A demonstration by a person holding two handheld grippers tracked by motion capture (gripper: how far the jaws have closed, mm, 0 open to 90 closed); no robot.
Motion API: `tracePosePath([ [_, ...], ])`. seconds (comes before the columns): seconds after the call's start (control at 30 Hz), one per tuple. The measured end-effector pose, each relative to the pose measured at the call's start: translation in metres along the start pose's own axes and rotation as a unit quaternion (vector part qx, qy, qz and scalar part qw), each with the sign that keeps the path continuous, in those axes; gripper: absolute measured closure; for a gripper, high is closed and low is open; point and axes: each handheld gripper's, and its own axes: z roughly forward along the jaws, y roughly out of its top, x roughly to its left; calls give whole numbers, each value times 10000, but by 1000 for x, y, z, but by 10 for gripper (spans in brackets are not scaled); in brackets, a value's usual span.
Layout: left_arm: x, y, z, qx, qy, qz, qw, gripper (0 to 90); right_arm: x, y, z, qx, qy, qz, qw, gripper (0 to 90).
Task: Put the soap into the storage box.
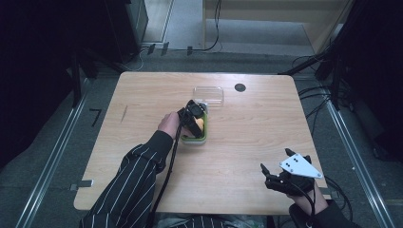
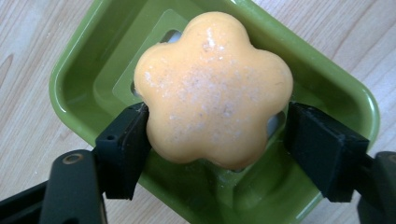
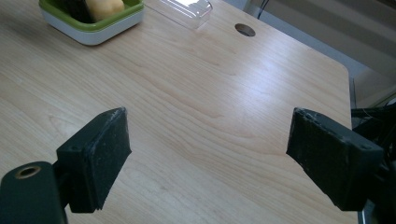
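A light wooden table (image 1: 142,156) carries a green soap dish (image 1: 201,136) near its middle, with a white underside that shows in the right gripper view. Lying in the dish is an orange flower-shaped soap (image 2: 215,88), its top dusted with pale specks.

The left gripper (image 1: 194,115) reaches over the dish from the near left, held by a hand at the end of a striped sleeve (image 1: 130,183). In the left gripper view its two black jaws stand on either side of the soap: the left pad presses against the soap's edge, and the right pad sits at the opposite lobe, touching or almost touching it, so the jaws close around the soap while it lies within the dish.

Just beyond the dish, on its far right side, lies a clear plastic lid (image 1: 208,95). A little farther right along the far edge is a dark round hole (image 1: 240,87) in the tabletop.

The right gripper (image 1: 272,178) rests at the near right corner of the table, well apart from the dish, a grey three-cornered plate on top. Its jaws are spread wide with nothing but bare wood between them.
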Motion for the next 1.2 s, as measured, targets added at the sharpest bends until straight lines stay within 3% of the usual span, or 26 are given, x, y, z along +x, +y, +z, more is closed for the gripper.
tracePosePath([
  [0.17, -2, 0, -6, -48, 86, -24, 9999, 174, 1, 0, -1, -5, -11, -18, 10000, 137],
  [0.53, -3, -7, -25, -34, -83, -81, 9999, 107, 2, 0, -2, -4, -23, -34, 10000, 137],
  [0.87, -8, -25, -41, -30, -36, -144, 9999, 12, 2, 0, -2, -26, -21, -29, 10000, 137],
  [1.2, -13, -50, -52, -14, -56, -258, 9996, 0, 1, 0, -2, -26, -17, -15, 10000, 137],
])
